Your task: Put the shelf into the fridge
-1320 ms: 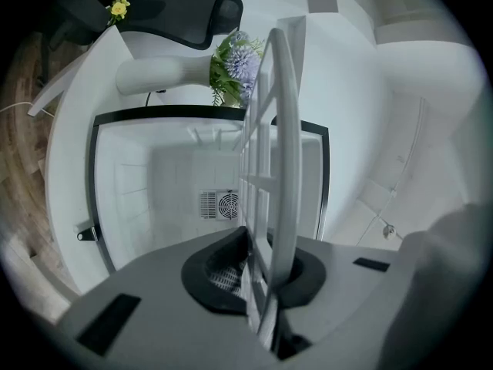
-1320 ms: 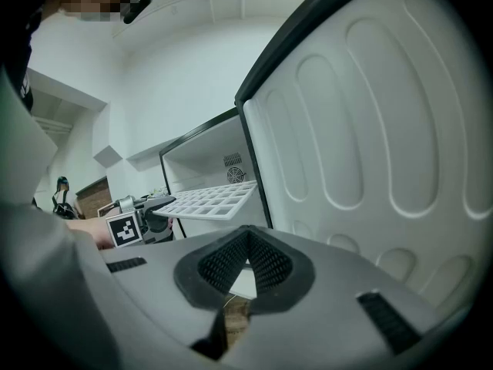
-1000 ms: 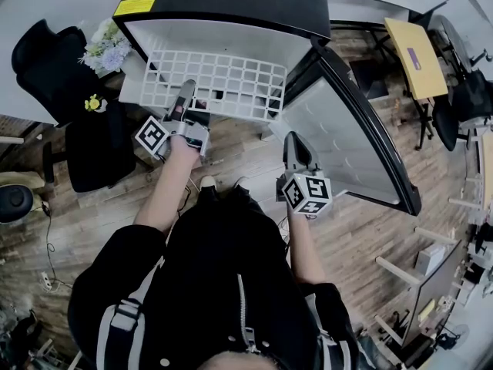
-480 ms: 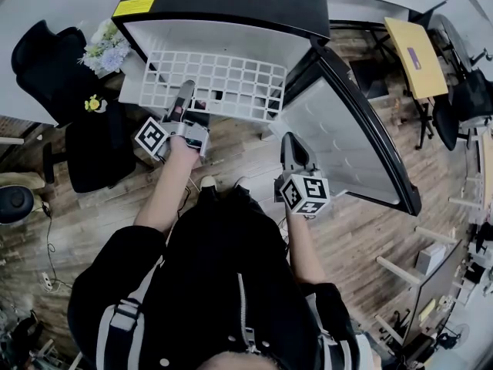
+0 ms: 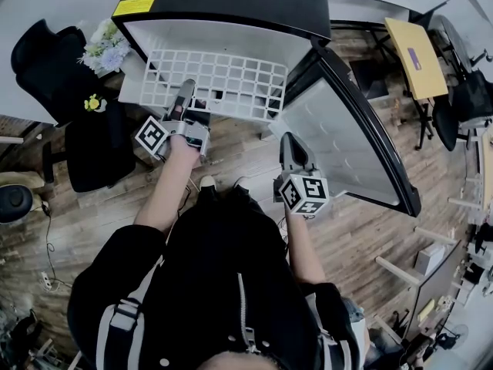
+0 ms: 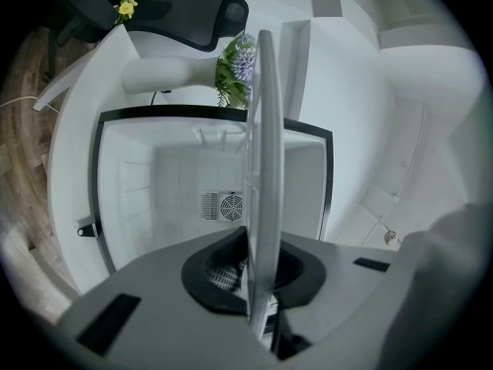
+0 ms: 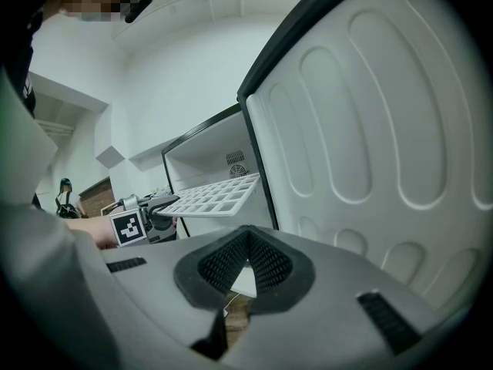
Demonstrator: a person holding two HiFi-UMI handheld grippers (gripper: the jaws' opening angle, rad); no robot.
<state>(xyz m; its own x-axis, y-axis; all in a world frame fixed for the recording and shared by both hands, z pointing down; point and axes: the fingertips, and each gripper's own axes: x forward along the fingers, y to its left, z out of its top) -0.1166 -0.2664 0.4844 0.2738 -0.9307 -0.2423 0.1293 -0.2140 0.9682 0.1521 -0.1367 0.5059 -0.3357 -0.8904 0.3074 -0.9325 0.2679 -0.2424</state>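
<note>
The white grid shelf point(image 5: 216, 83) is held level in front of the open black fridge point(image 5: 231, 14), its far edge at the cabinet mouth. My left gripper point(image 5: 187, 95) is shut on the shelf's near edge; in the left gripper view the shelf point(image 6: 262, 168) shows edge-on between the jaws, with the white fridge interior point(image 6: 208, 199) behind. My right gripper point(image 5: 291, 151) hangs lower at the right, beside the open fridge door point(image 5: 347, 137), shut and empty. The right gripper view shows the shelf point(image 7: 214, 195) and the left gripper point(image 7: 150, 216) at the left, the door point(image 7: 370, 114) at the right.
A black office chair point(image 5: 54, 60) and a bunch of flowers point(image 5: 104, 46) stand left of the fridge. A yellow-topped table point(image 5: 416, 56) and more chairs are at the far right. Wood floor point(image 5: 231, 156) lies under the shelf.
My right gripper has drifted slightly to the left. The shelf and my left gripper have barely moved.
</note>
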